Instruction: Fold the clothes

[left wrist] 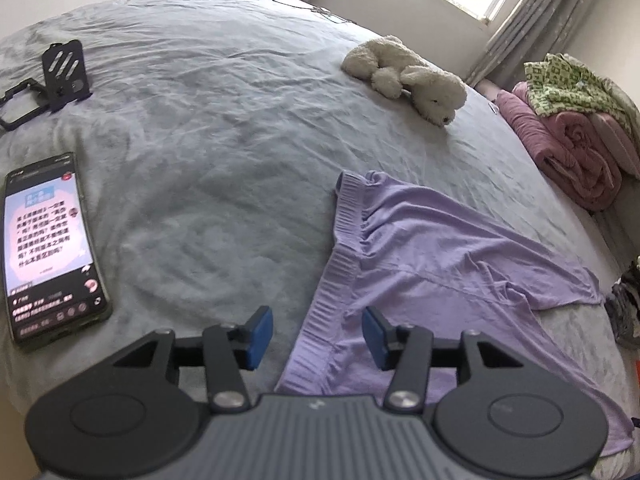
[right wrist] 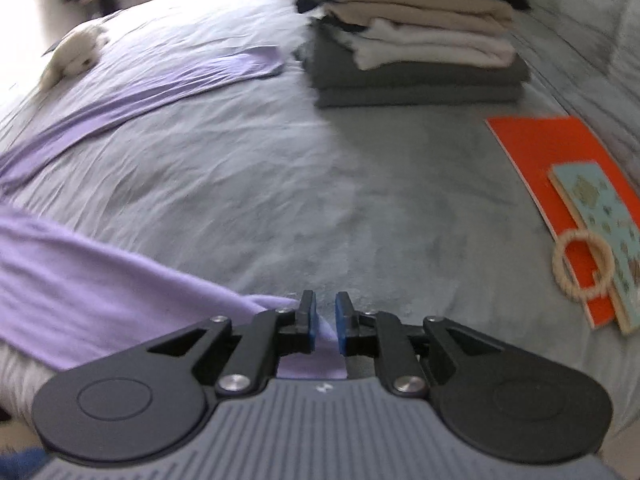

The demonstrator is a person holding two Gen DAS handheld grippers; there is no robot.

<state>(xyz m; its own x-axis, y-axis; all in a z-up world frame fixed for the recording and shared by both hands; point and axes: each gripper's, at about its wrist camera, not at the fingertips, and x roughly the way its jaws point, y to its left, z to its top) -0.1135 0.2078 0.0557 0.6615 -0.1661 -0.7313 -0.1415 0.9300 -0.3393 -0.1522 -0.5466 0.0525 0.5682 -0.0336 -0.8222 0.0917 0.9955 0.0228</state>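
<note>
Gaping wide, left gripper (left wrist: 317,338) fingers hover w/ nothing pinched, over the ribbed waistband of the purple garment (left wrist: 420,248) spread on the bed (left wrist: 200,140). Right gripper (right wrist: 323,326): narrow gap, purple cloth betw. fingers, pads look just off it. Risk: cloth snags on a pad & drags, spoiling the lay. Phone (left wrist: 52,248) near left; folded stack (right wrist: 416,48) & orange book (right wrist: 536,148) right; open room in the middle.

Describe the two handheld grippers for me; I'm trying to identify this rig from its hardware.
Both look alike. The left gripper and right gripper each have a grey ribbed body with a small pale logo, two round black discs at the sides, black linkage arms joined by silver pivot bolts, and black fingers faced with blue pads. No cables, hands or sleeves show in either view.
</note>
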